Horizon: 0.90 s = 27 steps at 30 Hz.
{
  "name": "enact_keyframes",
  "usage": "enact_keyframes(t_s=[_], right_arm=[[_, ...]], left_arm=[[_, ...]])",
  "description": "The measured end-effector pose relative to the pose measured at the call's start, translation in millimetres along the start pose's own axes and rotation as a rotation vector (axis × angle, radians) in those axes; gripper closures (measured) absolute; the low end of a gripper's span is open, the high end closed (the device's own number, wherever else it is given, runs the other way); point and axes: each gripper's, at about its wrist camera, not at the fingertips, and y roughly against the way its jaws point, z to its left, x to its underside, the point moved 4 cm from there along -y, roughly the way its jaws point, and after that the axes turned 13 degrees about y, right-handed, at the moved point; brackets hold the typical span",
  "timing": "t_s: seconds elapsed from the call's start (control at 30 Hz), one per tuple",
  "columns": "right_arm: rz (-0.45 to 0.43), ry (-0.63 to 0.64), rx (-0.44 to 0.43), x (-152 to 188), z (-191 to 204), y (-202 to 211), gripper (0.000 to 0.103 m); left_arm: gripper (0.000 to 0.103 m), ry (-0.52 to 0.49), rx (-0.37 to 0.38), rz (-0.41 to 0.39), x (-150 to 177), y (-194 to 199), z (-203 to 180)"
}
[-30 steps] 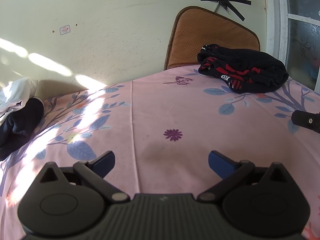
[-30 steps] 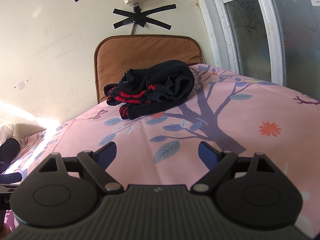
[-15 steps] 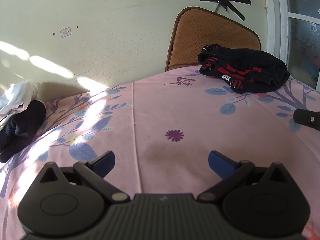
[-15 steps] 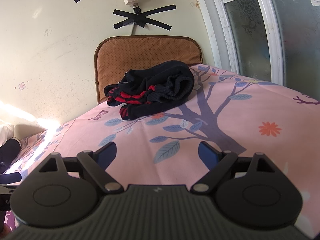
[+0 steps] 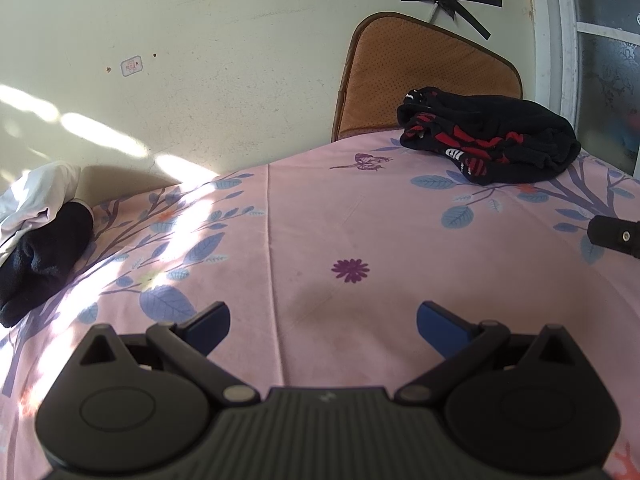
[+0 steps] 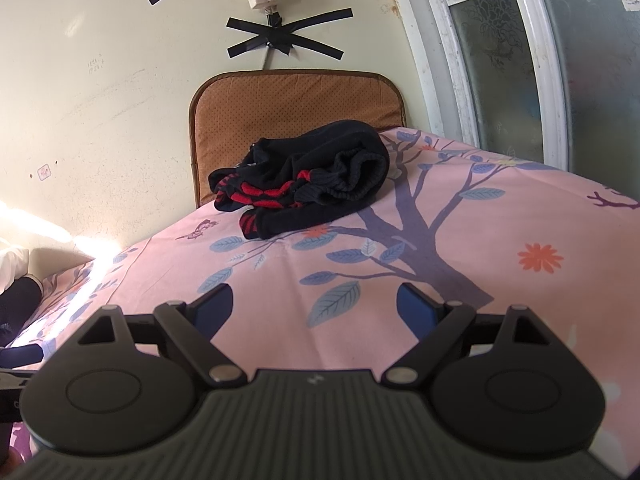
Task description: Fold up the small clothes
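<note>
Holding both tools low over the pink floral sheet (image 5: 360,216), you have nothing in either one yet. Your left hand-held gripper (image 5: 323,320) has its blue pads spread wide apart and empty, and your right hand-held gripper (image 6: 316,306) is spread just as wide, also empty.

The black-and-red garment (image 6: 308,184) is what the next reach turns on. From the right hand-held gripper it lies straight ahead, a touch to the left of centre, bunched in a heap at the far edge of the bed just in front of the brown cushion (image 6: 296,108) that leans against the wall. From the left hand-held gripper the same garment (image 5: 488,140) sits ahead and well off to the right, so your right hand looks the nearer and better lined up. The heap's long axis runs roughly across your right tool's line of sight, with the ribbed cuff end toward the right and the red-striped part toward the left.

Far to the left of your left tool lies a second dark piece (image 5: 44,256) against white cloth (image 5: 36,196), well apart from the heap.

No folding has begun, by the look of it; the garment is crumpled and needs pulling onto open sheet first.
</note>
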Motion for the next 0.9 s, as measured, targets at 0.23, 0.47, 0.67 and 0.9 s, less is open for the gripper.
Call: enact_keyframes(t_s=[0.23, 0.47, 0.67, 0.9], right_arm=[[0.001, -0.002, 0.000, 0.2, 0.2, -0.4, 0.012], [-0.002, -0.002, 0.000, 0.3, -0.4, -0.5, 0.012], [-0.005, -0.004, -0.001, 0.4, -0.3, -1.0, 0.012], [-0.005, -0.004, -0.001, 0.1, -0.1, -0.6, 0.012]], left_arm=[[0.000, -0.004, -0.002, 0.000, 0.3, -0.5, -0.1], [0.000, -0.006, -0.002, -0.001, 0.4, -0.7, -0.2], [0.000, -0.006, -0.003, 0.000, 0.2, -0.5, -0.4], [0.000, -0.007, -0.005, 0.000, 0.9, -1.0, -0.9]])
